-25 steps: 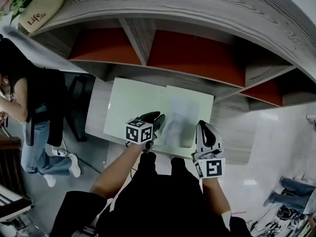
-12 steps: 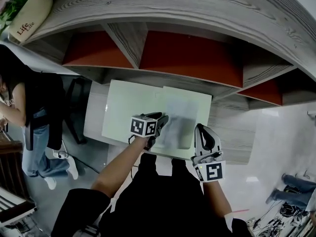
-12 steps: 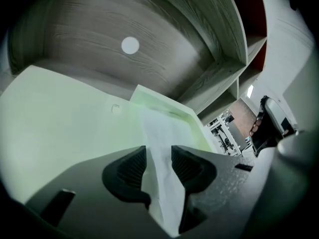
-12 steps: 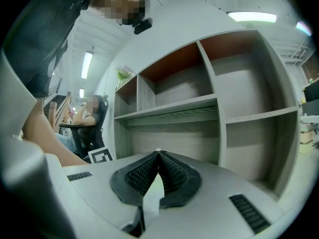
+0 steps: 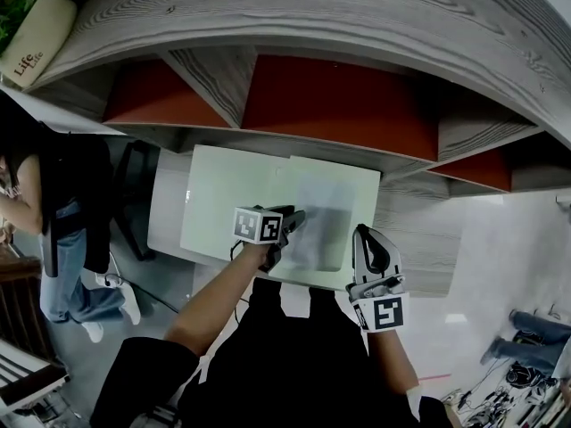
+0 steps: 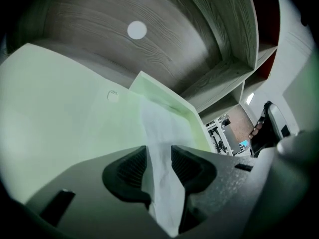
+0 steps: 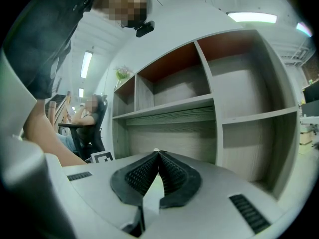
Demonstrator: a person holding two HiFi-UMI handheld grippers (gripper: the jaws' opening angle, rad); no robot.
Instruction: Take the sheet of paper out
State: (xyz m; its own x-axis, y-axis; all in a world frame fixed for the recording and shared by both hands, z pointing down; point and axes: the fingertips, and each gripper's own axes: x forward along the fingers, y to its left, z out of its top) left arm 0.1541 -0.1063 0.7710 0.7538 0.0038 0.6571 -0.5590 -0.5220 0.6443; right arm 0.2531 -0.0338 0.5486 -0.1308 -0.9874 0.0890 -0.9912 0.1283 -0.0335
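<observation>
A white sheet of paper [image 5: 317,217] lies on a pale green folder [image 5: 357,181] at the right end of a light green tabletop [image 5: 223,194]. My left gripper [image 5: 294,217] reaches onto the sheet's near left side. In the left gripper view its jaws [image 6: 158,158] have just been opening. They stand open, with the paper [image 6: 157,133] running between the pads. My right gripper [image 5: 364,233] points at the folder's near right edge. In the right gripper view it [image 7: 158,156] is shut, with a thin pale sliver [image 7: 152,195] of the folder caught between the pads.
A grey wooden shelf unit [image 5: 348,96] with red-backed compartments stands right behind the table. A person [image 5: 53,194] sits at the left beside a dark chair [image 5: 134,194]. A cream planter [image 5: 31,38] stands on the shelf top. White floor lies to the right.
My left gripper has sunk a little toward the table and turned, staying at the paper's near left side. The right gripper has kept its place.
</observation>
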